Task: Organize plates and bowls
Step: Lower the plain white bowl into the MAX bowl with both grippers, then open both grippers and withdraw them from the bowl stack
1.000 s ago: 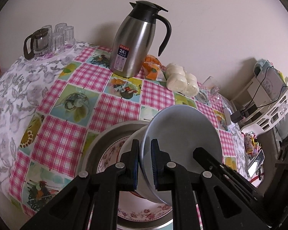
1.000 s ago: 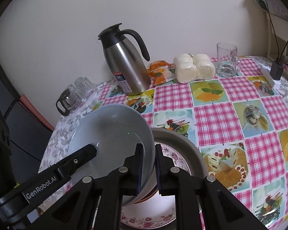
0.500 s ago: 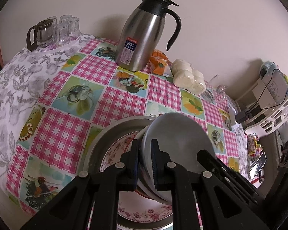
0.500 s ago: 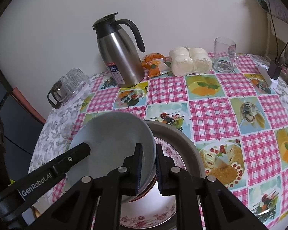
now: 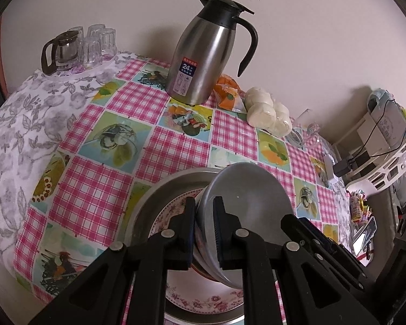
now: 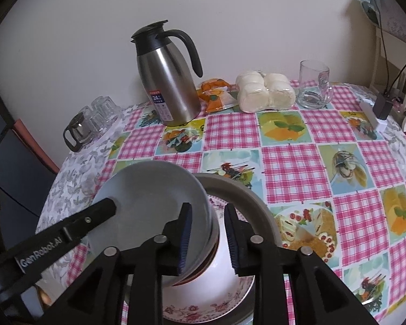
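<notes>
A grey bowl (image 5: 251,205) sits tilted on a stack of bowls inside a floral plate (image 5: 203,300), which lies in a grey metal dish (image 5: 159,189). My left gripper (image 5: 204,233) is shut on the grey bowl's near rim. In the right wrist view the same bowl (image 6: 154,200) rests on the stack over the floral plate (image 6: 203,311) and metal dish (image 6: 246,195). My right gripper (image 6: 208,241) is open, its jaws standing either side of the bowl's rim without pinching it.
A steel thermos jug (image 5: 203,57) stands at the back of the checked tablecloth, with an orange snack bag (image 5: 227,94) and wrapped white buns (image 5: 268,113) beside it. A glass mug (image 6: 314,86) is at back right. A glass teapot and tumblers (image 5: 75,46) stand back left.
The grey bowl has come down from a raised tilt onto the bowl stack. My right gripper has opened and let go of the rim. My left gripper still holds it.
</notes>
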`<state>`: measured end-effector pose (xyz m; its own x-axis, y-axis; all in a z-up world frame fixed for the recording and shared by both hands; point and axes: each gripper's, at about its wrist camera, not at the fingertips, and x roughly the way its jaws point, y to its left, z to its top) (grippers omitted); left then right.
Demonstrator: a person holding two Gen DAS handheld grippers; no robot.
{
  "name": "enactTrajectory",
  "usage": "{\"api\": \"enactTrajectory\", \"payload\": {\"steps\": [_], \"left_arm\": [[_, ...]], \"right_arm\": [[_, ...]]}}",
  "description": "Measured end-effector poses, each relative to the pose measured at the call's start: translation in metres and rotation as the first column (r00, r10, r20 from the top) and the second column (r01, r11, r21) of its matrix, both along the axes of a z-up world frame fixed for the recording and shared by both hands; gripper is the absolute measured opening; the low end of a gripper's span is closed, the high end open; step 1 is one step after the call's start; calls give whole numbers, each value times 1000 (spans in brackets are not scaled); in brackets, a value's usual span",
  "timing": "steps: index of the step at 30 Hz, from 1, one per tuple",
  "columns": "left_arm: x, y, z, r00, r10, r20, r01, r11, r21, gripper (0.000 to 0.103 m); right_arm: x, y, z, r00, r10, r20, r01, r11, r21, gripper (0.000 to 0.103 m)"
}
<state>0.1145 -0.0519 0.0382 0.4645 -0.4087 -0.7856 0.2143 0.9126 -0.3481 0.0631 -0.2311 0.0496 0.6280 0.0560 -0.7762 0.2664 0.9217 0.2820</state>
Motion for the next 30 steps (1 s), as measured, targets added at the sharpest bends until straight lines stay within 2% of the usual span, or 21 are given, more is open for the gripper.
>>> {"api": "enactTrajectory", "payload": {"steps": [2,4,6,10,13,15,16,21,24,28,30], "left_arm": [[-2,2,2,1000,7,4,-7,1000,5,34],[-5,5,5,1000,11,16,-11,1000,7,41],[-9,7,9,999,12,29,-12,1000,7,43],[-16,12,14,999,22,48,-23,1000,12,64],[-23,17,16,997,35,63,-37,999,28,68],[-26,22,15,996,48,69,-51,998,36,76],[-28,26,14,996,60,69,-63,997,41,83],[-35,39,7,992,101,76,-106,992,64,86],[-41,45,4,990,113,82,-119,989,82,92],[-48,51,-3,987,135,89,-146,982,122,93],[-50,53,-9,987,138,77,-148,979,142,93]], "right_arm": [[-2,-1,1,1000,-5,0,5,1000,-3,42],[-4,-2,2,1000,-12,1,12,1000,-10,55],[-6,-1,3,1000,-17,2,17,1000,-15,57],[-11,0,3,1000,-23,0,23,1000,-20,66],[-17,0,3,999,-35,4,35,999,-18,72],[-22,1,3,999,-42,9,42,999,-21,78],[-25,2,3,999,-44,13,44,999,-25,79],[-40,6,2,999,-38,22,39,999,-35,85],[-49,8,1,999,-37,28,38,999,-39,91],[-63,10,0,999,-38,37,41,997,-61,102],[-69,11,-2,998,-39,43,42,997,-63,103]]}}
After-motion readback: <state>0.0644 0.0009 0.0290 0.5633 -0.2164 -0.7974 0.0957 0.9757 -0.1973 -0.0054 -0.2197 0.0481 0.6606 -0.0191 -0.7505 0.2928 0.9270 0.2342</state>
